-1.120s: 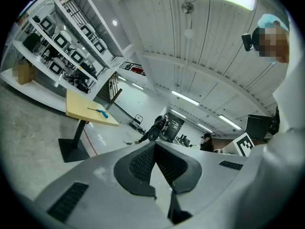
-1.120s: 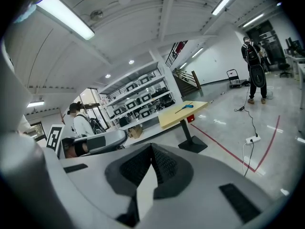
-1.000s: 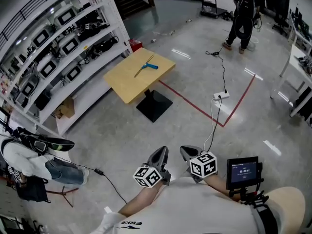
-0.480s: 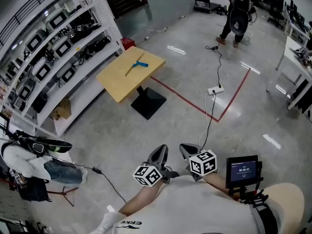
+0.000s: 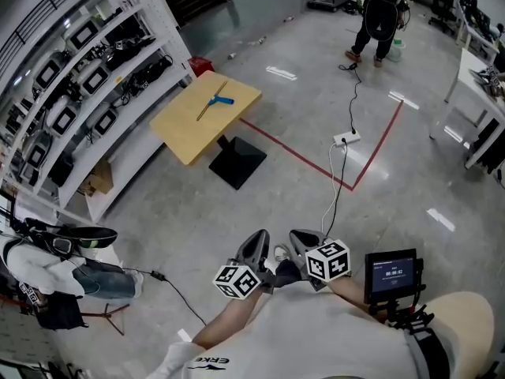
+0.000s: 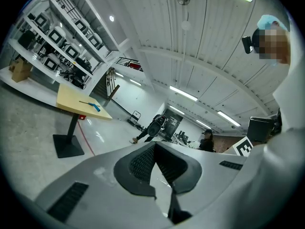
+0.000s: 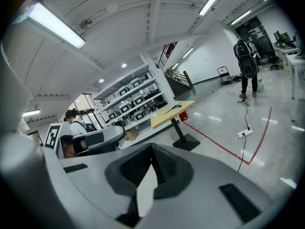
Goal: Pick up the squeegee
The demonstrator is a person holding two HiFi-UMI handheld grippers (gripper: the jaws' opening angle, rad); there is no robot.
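The squeegee (image 5: 213, 103), a thin bar with a blue handle, lies on a square wooden table (image 5: 189, 133) far ahead on the left. It also shows small and distant in the left gripper view (image 6: 90, 104) and in the right gripper view (image 7: 174, 108). My left gripper (image 5: 256, 243) and right gripper (image 5: 304, 242) are held side by side close to my body, far from the table. Both have their jaws together at the tips with nothing between them.
White shelves (image 5: 79, 69) with several devices stand behind the table on its black pedestal base (image 5: 237, 160). A red tape line (image 5: 316, 172), a power strip (image 5: 346, 139) and its cable lie on the floor. One person (image 5: 379, 10) stands at the back, another (image 5: 47, 263) crouches at the left.
The table with the squeegee has slid a little left and up in the head view. Both grippers stay shut and in the same place before my body.
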